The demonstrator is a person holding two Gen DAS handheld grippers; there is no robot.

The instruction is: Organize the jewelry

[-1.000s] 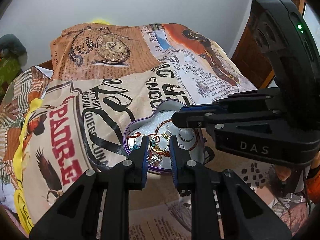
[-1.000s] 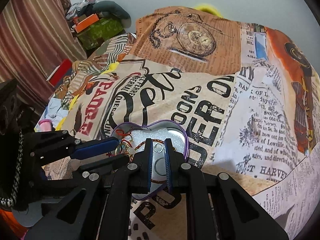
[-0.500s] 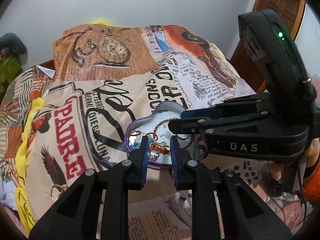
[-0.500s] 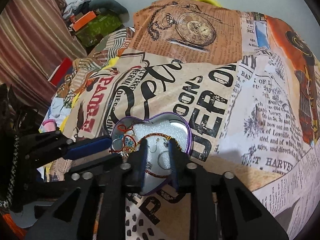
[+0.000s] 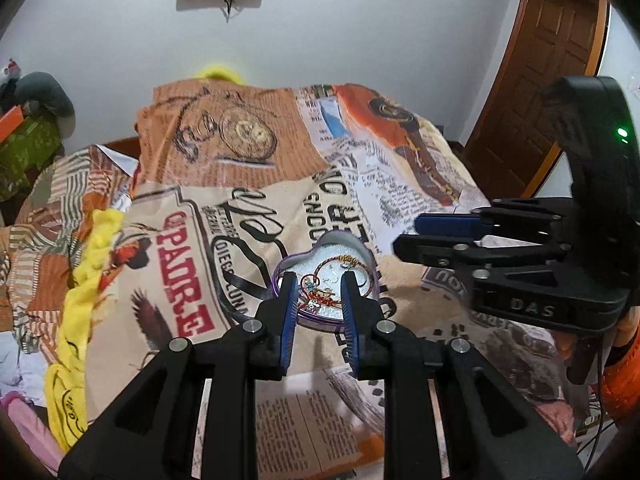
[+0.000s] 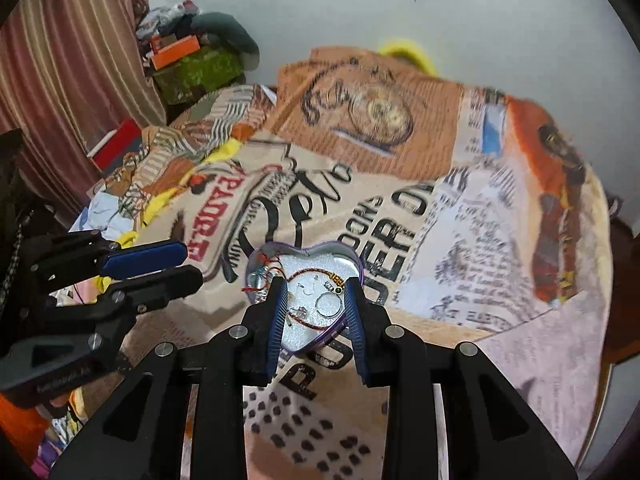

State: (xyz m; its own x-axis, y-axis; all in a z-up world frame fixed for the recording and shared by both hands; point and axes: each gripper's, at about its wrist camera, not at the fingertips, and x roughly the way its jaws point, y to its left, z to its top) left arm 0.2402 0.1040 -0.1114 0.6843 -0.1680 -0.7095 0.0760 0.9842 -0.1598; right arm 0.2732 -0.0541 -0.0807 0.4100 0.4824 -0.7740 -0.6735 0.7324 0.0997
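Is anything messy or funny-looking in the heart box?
Yes. In the purple heart-shaped tin, red and brown thread bracelets lie tangled over each other, and one red thread end pokes over the left rim. A silver ring lies loose. Both claws are open, holding nothing.

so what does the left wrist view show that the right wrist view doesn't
Only the left wrist view shows the wooden door and the right claw from the side. Only the right wrist view shows the striped curtain, the green box with orange items on top, and the left claw. Both show the heart-shaped tin of jewelry on the printed bedspread, framed by an open claw.
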